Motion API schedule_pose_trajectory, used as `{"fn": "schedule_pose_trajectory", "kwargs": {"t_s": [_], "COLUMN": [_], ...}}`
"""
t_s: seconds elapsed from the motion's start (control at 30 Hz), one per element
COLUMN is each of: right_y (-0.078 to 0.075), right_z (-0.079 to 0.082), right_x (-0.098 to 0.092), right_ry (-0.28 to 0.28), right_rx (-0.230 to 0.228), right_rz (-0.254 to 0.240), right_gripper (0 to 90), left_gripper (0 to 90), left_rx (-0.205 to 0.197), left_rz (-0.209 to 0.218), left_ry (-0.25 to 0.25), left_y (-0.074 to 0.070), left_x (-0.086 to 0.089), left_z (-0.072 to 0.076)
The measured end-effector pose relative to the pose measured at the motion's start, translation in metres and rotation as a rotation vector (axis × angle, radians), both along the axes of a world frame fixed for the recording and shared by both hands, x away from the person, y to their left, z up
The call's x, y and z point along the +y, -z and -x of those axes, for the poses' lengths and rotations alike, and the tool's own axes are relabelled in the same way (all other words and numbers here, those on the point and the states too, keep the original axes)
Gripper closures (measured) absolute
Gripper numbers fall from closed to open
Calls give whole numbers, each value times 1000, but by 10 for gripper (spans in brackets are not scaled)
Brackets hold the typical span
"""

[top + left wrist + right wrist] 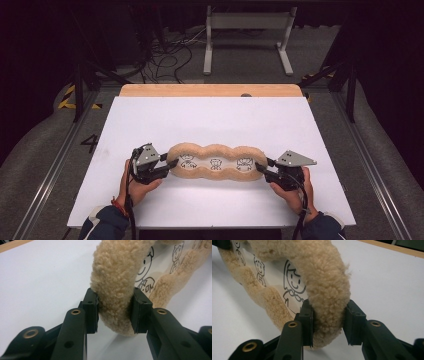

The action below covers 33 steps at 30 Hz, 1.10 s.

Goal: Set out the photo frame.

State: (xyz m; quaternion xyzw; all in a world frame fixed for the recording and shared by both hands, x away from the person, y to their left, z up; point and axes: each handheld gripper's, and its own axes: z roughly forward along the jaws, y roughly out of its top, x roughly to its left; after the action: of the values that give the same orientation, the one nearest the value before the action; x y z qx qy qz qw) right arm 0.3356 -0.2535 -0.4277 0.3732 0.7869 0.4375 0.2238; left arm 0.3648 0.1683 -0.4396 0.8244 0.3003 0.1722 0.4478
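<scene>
A: Fleece cushion [115, 287]: far end cut off by the top edge in the left gripper view; printed figures there partly cropped.

B: Noted. Sleeves [106, 223]: cut by the bottom edge in the high view. Small dark item [246, 95] on the wooden strip [210, 90]: too small to identify.

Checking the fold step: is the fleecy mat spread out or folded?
Spread out: the fleecy mat lies full length, its cartoon panel facing up.

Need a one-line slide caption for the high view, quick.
Left gripper and right gripper each clamp one end of a fuzzy tan cushion on the white table.
</scene>
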Motion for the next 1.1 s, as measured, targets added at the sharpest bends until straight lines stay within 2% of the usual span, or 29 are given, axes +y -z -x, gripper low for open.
{"fn": "schedule_pose_trajectory", "kwargs": {"t_s": [0.07, 0.2, 0.47, 0.63, 1.0, 1.1], "right_y": [0, 0, 0, -1, -2, -2], "right_z": [-2, -4, -6, -5, -5, -5], "right_x": [1, 6, 4, 6, 4, 4], "right_ry": [5, 17, 9, 8, -8, -8], "right_rx": [4, -13, -11, -22, -12, -9], "right_rz": [-5, 35, 29, 52, 55, 54], "right_gripper": [645, 636, 636, 630, 619, 603], "left_gripper": [635, 634, 631, 627, 618, 615], "left_rx": [2, 1, 0, -2, -9, -13], "left_rz": [-3, -6, -3, -11, -22, -36], "left_ry": [-3, -2, 3, 4, 17, 20], "left_y": [0, -1, -1, -1, -1, -2], "left_x": [0, 1, 1, 0, 1, 0], "left_z": [2, 3, 2, 3, 2, 3]}}
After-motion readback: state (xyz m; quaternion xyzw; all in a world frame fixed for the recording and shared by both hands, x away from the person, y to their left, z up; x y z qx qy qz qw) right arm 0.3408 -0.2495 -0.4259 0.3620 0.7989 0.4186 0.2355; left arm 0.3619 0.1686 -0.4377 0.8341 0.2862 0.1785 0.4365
